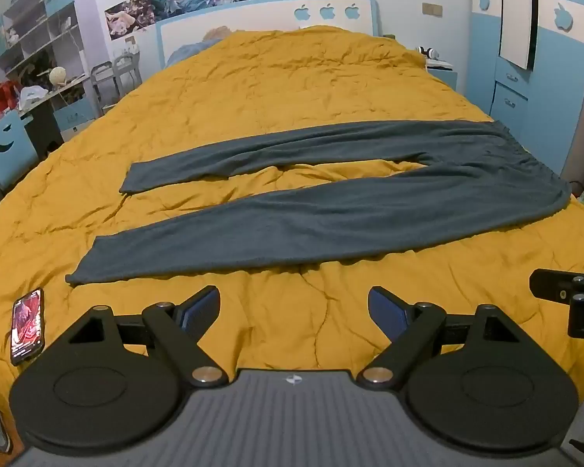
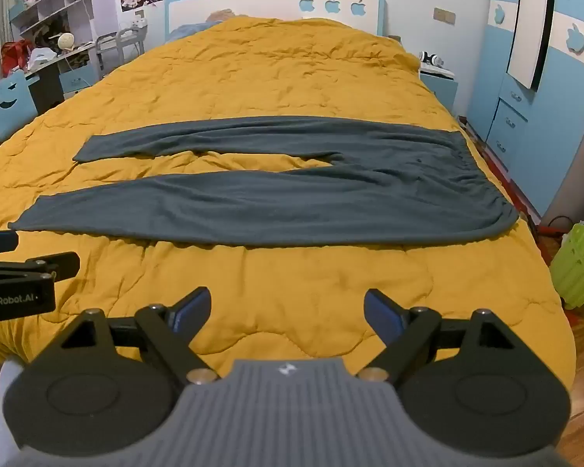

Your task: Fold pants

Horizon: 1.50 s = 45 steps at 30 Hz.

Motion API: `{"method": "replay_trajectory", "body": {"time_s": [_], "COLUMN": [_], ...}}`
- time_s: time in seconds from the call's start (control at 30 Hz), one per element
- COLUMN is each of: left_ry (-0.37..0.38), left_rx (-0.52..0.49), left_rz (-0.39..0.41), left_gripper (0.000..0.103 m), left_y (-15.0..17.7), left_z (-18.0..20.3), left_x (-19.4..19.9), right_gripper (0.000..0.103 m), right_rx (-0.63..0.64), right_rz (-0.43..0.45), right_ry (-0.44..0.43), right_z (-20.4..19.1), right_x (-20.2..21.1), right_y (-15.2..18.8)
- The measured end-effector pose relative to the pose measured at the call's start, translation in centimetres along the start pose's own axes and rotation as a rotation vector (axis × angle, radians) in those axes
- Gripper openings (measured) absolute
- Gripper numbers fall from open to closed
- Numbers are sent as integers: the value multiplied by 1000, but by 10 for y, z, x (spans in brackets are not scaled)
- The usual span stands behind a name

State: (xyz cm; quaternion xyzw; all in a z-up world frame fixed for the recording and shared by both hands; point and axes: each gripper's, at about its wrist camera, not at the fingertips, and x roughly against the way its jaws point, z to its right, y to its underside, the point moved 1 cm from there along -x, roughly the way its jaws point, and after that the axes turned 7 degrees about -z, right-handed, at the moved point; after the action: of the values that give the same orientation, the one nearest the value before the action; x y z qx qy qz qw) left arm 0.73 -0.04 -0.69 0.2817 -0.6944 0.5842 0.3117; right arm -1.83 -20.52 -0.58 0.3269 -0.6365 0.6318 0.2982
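Observation:
Dark grey-blue pants [image 1: 331, 210] lie flat across the yellow quilt [image 1: 276, 89], waistband at the right, both legs spread apart toward the left. They also show in the right wrist view [image 2: 292, 210]. My left gripper [image 1: 294, 307] is open and empty above the quilt, short of the near leg. My right gripper [image 2: 286, 307] is open and empty above the quilt, short of the near leg. Each gripper's body shows at the edge of the other's view.
A phone [image 1: 28, 325] lies on the quilt at the front left. A green basket [image 2: 578, 268] stands on the floor right of the bed. A blue wardrobe [image 2: 545, 97] is at the right, a desk and shelves [image 1: 39, 78] at the left.

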Motion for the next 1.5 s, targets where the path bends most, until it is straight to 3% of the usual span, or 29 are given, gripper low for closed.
{"method": "replay_trajectory", "body": {"time_s": [0.17,1.5], "left_ry": [19,36], "left_rx": [6,31], "left_rz": [1,-16], "left_gripper": [96,94], "left_y": [5,0], "left_z": [0,-3], "left_x": [-1,1], "right_gripper": [82,82], "right_rx": [0,5], "right_rz": [3,20], "right_ry": [3,-5], "right_z": [1,1], "right_x": [1,9], "right_y": [0,3]}}
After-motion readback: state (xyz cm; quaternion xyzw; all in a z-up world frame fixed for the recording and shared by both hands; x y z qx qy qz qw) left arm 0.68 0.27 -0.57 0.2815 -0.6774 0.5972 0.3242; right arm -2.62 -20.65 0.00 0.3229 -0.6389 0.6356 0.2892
